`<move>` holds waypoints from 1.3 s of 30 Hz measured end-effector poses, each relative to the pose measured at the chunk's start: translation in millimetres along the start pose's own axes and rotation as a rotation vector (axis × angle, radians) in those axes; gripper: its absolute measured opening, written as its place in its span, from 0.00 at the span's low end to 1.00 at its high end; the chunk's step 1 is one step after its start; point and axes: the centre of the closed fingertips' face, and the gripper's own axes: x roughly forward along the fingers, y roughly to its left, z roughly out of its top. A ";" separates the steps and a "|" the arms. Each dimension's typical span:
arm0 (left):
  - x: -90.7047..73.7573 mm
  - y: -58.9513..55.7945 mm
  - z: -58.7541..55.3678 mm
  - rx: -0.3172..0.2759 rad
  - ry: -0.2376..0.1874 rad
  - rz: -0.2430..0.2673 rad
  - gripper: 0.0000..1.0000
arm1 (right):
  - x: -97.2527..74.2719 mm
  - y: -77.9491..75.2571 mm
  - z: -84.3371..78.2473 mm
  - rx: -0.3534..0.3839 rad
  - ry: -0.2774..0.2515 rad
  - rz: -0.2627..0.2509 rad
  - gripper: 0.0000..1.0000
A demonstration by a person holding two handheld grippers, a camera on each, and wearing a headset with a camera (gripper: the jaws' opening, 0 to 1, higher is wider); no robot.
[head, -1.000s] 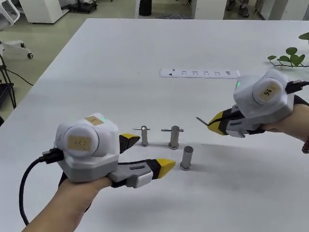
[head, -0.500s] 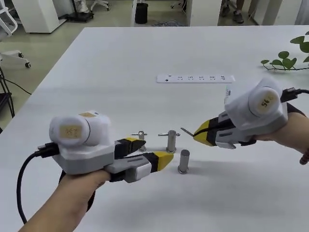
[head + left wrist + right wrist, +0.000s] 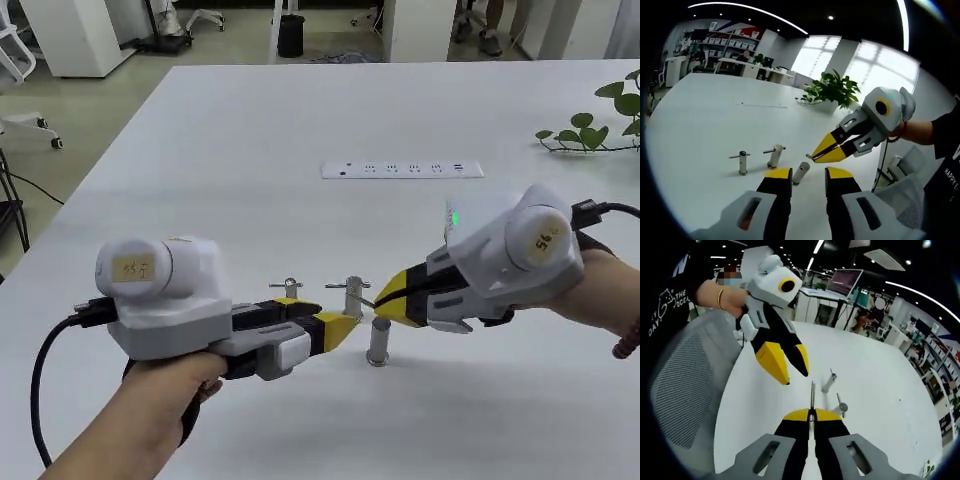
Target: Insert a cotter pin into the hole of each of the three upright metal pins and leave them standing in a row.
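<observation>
Progress is two of three: the left grey metal cylinder pin (image 3: 291, 290) and the middle pin (image 3: 353, 293) carry cotter pins crosswise, while the bare third pin (image 3: 378, 340), at 5 o'clock of the middle pin, waits beside the left gripper (image 3: 315, 314), parted and empty, and the right gripper (image 3: 382, 298), closed on a thin wire cotter pin (image 3: 812, 395).

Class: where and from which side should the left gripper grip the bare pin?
Probably low on the bare pin, left gripper level from the near side: it stands upright, and the cotter pin in the right gripper needs its top free.
</observation>
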 end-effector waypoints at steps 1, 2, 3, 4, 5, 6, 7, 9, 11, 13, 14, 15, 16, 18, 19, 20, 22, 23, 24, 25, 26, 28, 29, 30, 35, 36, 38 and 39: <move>0.0 -1.1 0.1 -0.006 -0.001 -0.006 0.22 | 0.2 1.4 0.6 -0.008 0.001 0.004 0.00; 0.1 -1.9 0.2 -0.010 -0.002 -0.010 0.22 | 0.5 2.4 1.3 -0.019 0.001 0.007 0.00; 0.1 -3.3 0.1 -0.016 -0.003 -0.016 0.21 | 0.7 4.0 2.4 -0.034 0.001 0.012 0.00; 0.2 -4.3 -0.2 -0.021 -0.002 -0.020 0.21 | 0.8 4.5 2.8 -0.037 0.000 0.014 0.00; 0.3 -5.5 -0.7 -0.026 -0.001 -0.026 0.20 | 1.0 5.6 3.7 -0.054 0.001 0.015 0.00; 0.5 -6.1 -0.7 -0.031 -0.003 -0.027 0.19 | 1.3 7.2 4.0 -0.069 0.005 0.021 0.00; 0.9 -7.1 -0.7 -0.037 -0.005 -0.031 0.18 | 1.6 8.1 3.8 -0.076 0.009 0.023 0.00; 1.4 -8.3 -0.9 -0.048 -0.007 -0.037 0.17 | 2.1 10.2 4.7 -0.090 0.009 0.029 0.00; 1.8 -10.7 -1.5 -0.052 -0.007 -0.045 0.16 | 2.3 12.2 6.1 -0.101 0.008 0.033 0.00; 1.9 -12.7 -1.9 -0.054 -0.007 -0.052 0.14 | 2.3 13.1 7.7 -0.109 0.006 0.035 0.00; 1.9 -13.1 -1.9 -0.054 -0.008 -0.054 0.13 | 2.3 13.5 8.3 -0.109 0.004 0.035 0.00; 1.9 -14.3 -2.2 -0.060 -0.009 -0.058 0.12 | 2.0 14.3 10.2 -0.113 -0.001 0.036 0.00; 1.7 -14.9 -2.5 -0.065 -0.009 -0.061 0.11 | 1.8 14.6 11.2 -0.114 -0.004 0.036 0.00; 1.2 -15.4 -2.8 -0.072 -0.012 -0.063 0.11 | 1.4 15.6 13.0 -0.120 -0.008 0.036 0.00; 1.0 -15.4 -2.8 -0.074 -0.013 -0.063 0.10 | 1.2 16.9 13.9 -0.126 -0.010 0.040 0.00; 0.6 -15.3 -2.8 -0.079 -0.015 -0.063 0.10 | 1.2 17.5 14.4 -0.127 -0.011 0.041 0.00; 0.0 -15.6 -2.5 -0.088 -0.019 -0.066 0.08 | 1.2 18.7 15.3 -0.133 -0.012 0.041 0.00; -0.2 -15.9 -2.3 -0.092 -0.021 -0.068 0.08 | 1.2 19.1 15.6 -0.135 -0.012 0.041 0.00; -0.5 -16.2 -2.2 -0.098 -0.024 -0.071 0.07 | 1.4 19.5 16.2 -0.137 -0.014 0.041 0.00; -0.6 -16.4 -2.4 -0.104 -0.024 -0.072 0.06 | 1.4 19.9 16.6 -0.138 -0.015 0.041 0.00; -0.6 -16.7 -2.5 -0.113 -0.024 -0.076 0.04 | 1.7 20.5 17.2 -0.142 -0.016 0.043 0.00; -0.8 -17.3 -2.6 -0.118 -0.027 -0.082 0.00 | 2.0 21.5 18.2 -0.148 -0.017 0.043 0.00; -0.8 -16.4 -2.3 -0.128 -0.031 -0.078 0.00 | 2.0 22.0 18.5 -0.150 -0.016 0.044 0.00; -1.0 -15.8 -2.5 -0.133 -0.031 -0.077 0.00 | 2.2 22.8 18.9 -0.154 -0.017 0.046 0.00; -1.9 -15.9 -3.9 -0.119 -0.034 -0.083 0.00 | 2.7 24.3 19.3 -0.150 -0.021 0.048 0.00; -2.3 -16.1 -3.5 -0.103 -0.040 -0.083 0.00 | 2.8 24.3 19.6 -0.149 -0.023 0.046 0.00; -2.7 -16.5 -3.3 -0.082 -0.043 -0.083 0.00 | 3.1 24.4 20.2 -0.145 -0.026 0.044 0.00; -2.9 -16.5 -2.8 -0.068 -0.047 -0.084 0.00 | 3.2 24.2 20.6 -0.140 -0.030 0.041 0.00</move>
